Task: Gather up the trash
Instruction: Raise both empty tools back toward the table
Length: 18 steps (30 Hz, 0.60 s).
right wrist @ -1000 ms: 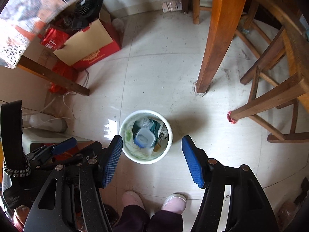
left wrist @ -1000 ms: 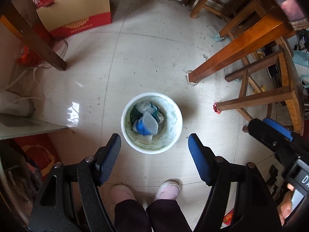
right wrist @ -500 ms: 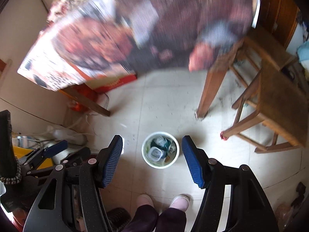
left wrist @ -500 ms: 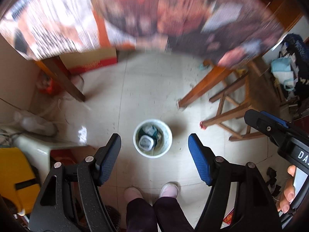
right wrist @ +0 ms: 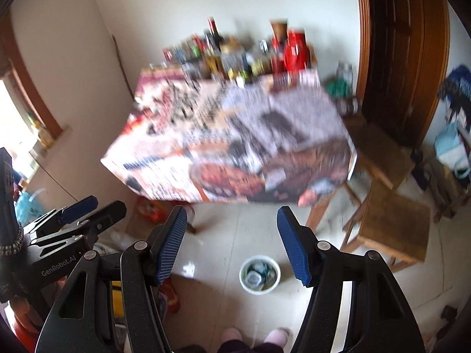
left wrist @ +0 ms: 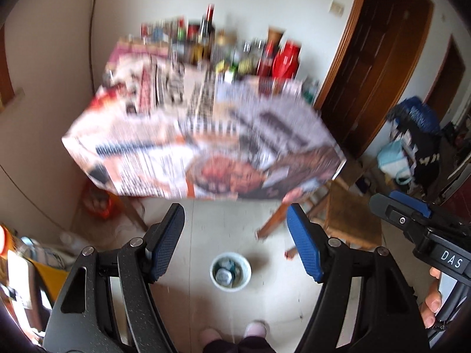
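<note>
A white trash bin [left wrist: 230,270] [right wrist: 259,274] with several scraps inside stands on the tiled floor far below, just ahead of the person's pink slippers [left wrist: 256,329]. My left gripper [left wrist: 235,247] hangs open high above it, blue pads wide apart with nothing between them. My right gripper [right wrist: 232,244] is open too and holds nothing. The right gripper's body [left wrist: 418,235] shows at the right edge of the left wrist view, and the left gripper's body [right wrist: 67,229] at the left edge of the right wrist view. The table [left wrist: 203,135] [right wrist: 235,144] ahead is blurred.
The table's top is covered in printed paper, with several bottles and jars [left wrist: 223,50] along its far side. Wooden stools [right wrist: 394,229] stand to the right, a dark wooden door [left wrist: 379,58] behind them. Bags and clutter [left wrist: 412,147] sit at far right.
Both grippers have risen a long way from just above the bin and tilted upward. The bin has shrunk in view, and the table top and bottles have come into sight. Both stayed open.
</note>
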Each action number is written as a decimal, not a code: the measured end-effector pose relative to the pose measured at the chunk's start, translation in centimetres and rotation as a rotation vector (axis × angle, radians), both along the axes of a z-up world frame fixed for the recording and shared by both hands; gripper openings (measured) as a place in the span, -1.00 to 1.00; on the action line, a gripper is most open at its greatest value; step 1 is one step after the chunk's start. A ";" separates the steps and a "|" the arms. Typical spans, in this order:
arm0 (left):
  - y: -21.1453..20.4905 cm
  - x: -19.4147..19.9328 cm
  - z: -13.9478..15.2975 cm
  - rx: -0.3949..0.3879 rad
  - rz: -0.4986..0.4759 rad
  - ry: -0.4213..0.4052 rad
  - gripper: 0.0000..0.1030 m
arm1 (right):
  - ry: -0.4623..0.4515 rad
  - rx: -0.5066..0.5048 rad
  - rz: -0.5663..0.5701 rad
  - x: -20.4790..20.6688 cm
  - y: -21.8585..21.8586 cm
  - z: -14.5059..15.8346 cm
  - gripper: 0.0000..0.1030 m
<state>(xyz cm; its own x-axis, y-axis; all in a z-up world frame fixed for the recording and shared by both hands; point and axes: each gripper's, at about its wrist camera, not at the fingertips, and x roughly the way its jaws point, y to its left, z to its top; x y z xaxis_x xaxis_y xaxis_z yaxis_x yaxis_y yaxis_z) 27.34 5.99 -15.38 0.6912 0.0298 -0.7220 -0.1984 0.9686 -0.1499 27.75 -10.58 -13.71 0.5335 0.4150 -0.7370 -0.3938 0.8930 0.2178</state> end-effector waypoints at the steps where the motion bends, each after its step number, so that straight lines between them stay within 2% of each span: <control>1: 0.0 -0.6 1.4 0.010 0.002 -0.023 0.38 | -0.023 0.005 -0.004 -0.4 0.0 1.2 0.16; 5: 0.7 -3.0 6.8 0.057 -0.008 -0.127 0.38 | -0.137 0.040 -0.025 -2.6 0.3 6.5 0.17; 10: 0.5 -5.5 11.5 0.139 -0.033 -0.235 0.38 | -0.272 0.070 -0.044 -4.8 0.7 10.7 0.19; 12: 0.4 -6.1 12.7 0.146 -0.045 -0.263 0.41 | -0.317 0.080 -0.052 -5.3 0.7 11.9 0.34; 13: 0.4 -6.4 13.1 0.144 -0.048 -0.275 0.47 | -0.336 0.084 -0.056 -5.5 0.6 12.3 0.46; 14: 0.3 -6.6 13.6 0.141 -0.051 -0.296 0.51 | -0.360 0.090 -0.063 -5.8 0.5 12.8 0.48; 16: 0.3 -6.8 14.3 0.143 -0.054 -0.325 0.72 | -0.390 0.093 -0.070 -6.0 0.3 13.5 0.48; 18: 0.2 -6.8 15.0 0.152 -0.054 -0.354 0.87 | -0.405 0.092 -0.078 -5.7 0.2 13.9 0.64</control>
<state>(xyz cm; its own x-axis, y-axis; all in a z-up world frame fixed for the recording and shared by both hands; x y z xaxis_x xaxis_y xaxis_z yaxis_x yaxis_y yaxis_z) 20.56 6.16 -0.39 0.9003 0.0746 -0.4289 -0.1080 0.9927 -0.0541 22.07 -10.42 0.19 0.8050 0.4165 -0.4225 -0.3962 0.9075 0.1396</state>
